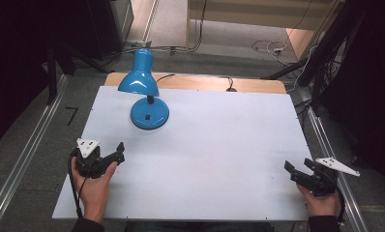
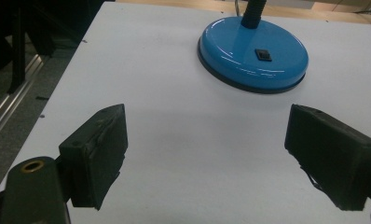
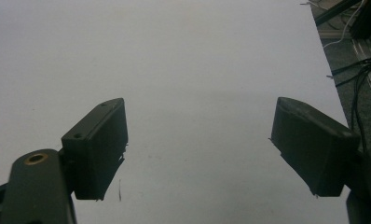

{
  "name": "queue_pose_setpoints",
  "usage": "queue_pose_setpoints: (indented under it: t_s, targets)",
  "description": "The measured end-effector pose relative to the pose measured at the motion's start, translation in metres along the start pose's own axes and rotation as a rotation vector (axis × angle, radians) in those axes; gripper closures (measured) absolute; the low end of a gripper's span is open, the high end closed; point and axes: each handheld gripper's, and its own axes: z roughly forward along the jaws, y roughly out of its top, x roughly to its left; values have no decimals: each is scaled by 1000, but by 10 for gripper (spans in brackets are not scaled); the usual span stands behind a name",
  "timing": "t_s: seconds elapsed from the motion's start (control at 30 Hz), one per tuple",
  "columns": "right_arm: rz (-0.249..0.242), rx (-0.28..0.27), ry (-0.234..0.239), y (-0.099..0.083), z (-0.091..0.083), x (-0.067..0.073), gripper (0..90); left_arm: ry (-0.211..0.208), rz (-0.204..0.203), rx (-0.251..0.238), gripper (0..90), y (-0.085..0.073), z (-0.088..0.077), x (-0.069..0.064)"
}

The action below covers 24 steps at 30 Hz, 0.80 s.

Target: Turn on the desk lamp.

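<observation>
The white bench (image 1: 205, 159) takes up most of the high view, bare apart from one thing in its upper left: a blue desk lamp (image 1: 144, 89), standing upright on its round base (image 2: 253, 53) with the shade tipped toward the lower left and a black cord trailing off the far edge.

The left hand-held gripper (image 1: 106, 158) sits at the lower left of the frame, jaws spread wide and empty, pointing up toward the lamp but well apart from it. The right hand-held gripper (image 1: 299, 173) rests at the lower right, also wide and empty, far from the lamp.

The lamp looks top-heavy: a push on the shade or neck could tip it, and the glossy base may slip out of a shallow pinch at its rim. The cord could snag or drag if the lamp is slid. The small black switch (image 2: 263, 55) on the base is a narrow target; a wide jaw coming down off-centre would likely miss it or shove the base instead.
</observation>
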Motion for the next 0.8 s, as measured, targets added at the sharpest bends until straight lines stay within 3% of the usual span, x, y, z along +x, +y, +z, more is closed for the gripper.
queue_pose_setpoints:
  t_s: [0.8]
  targets:
    - [-4,6,0,0,1,0,170,-21,-3,14,141,8,21,-6]
